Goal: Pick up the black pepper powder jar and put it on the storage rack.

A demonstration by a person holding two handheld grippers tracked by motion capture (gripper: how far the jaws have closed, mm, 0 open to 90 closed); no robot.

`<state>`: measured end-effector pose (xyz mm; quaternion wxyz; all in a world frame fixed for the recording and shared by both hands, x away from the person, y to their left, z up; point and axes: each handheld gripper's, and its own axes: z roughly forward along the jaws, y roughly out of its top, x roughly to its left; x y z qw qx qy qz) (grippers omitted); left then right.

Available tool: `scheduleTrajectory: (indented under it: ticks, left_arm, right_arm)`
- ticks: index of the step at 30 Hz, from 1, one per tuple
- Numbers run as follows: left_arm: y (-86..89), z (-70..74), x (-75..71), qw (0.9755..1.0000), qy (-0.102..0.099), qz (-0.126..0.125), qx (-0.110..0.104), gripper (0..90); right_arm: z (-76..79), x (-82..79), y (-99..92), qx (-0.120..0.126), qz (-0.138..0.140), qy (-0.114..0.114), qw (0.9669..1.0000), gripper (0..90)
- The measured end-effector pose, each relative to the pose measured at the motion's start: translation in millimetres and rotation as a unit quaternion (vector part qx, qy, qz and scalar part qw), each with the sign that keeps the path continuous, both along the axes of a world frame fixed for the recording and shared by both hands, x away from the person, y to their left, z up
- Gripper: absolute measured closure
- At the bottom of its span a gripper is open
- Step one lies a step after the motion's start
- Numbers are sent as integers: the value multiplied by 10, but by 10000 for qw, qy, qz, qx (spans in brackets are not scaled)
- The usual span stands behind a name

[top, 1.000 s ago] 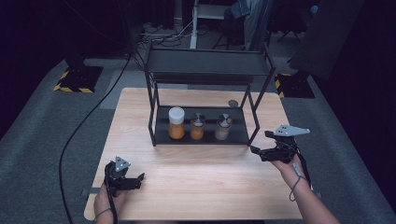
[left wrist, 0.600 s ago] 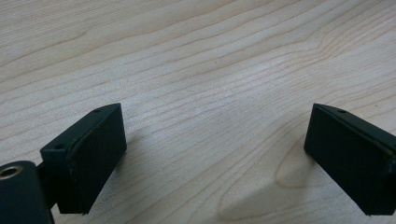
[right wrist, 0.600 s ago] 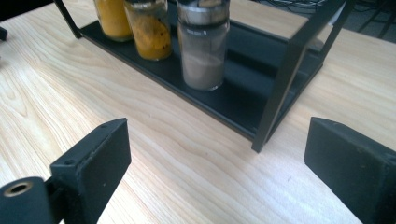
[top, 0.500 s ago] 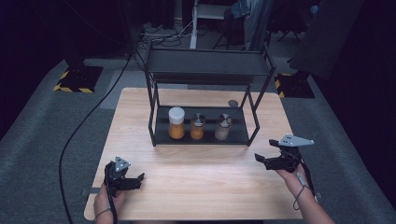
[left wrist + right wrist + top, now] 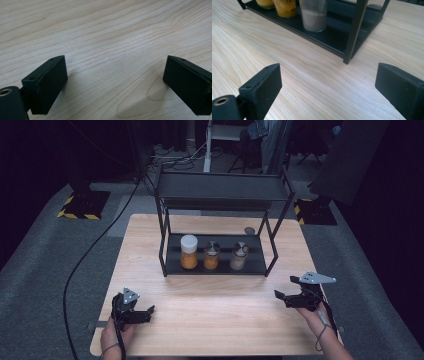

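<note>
Resting right gripper [image 5: 286,296], fingers apart, seemingly empty

Dark lab/studio: floor cables [image 5: 95,247], hazard-taped stands [image 5: 80,204]

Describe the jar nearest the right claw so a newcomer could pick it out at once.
Find the black two-level rack at the back of the wooden table; three jars stand in a row on its lower shelf. Take the rightmost jar, which holds pale grey-beige powder. Its two neighbours hold orange contents, and the leftmost has a white lid.
</note>
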<state>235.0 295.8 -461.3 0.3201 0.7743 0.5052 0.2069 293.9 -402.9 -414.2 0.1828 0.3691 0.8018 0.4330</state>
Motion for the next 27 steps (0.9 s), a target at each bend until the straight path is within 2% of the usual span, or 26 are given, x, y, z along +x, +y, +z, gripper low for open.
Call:
scheduleTrajectory:
  ticks: [19, 27]
  left_arm:
    - [-3, -1, -6, 10000, -2, 20, -6, 58]
    - [-3, -1, -6, 10000, -1, 20, -7, 58]
  right_arm:
    - [-291, -56, -83, -174, -144, 165, 9996, 68]
    - [-386, -110, -102, -228, -149, 315, 9991, 68]
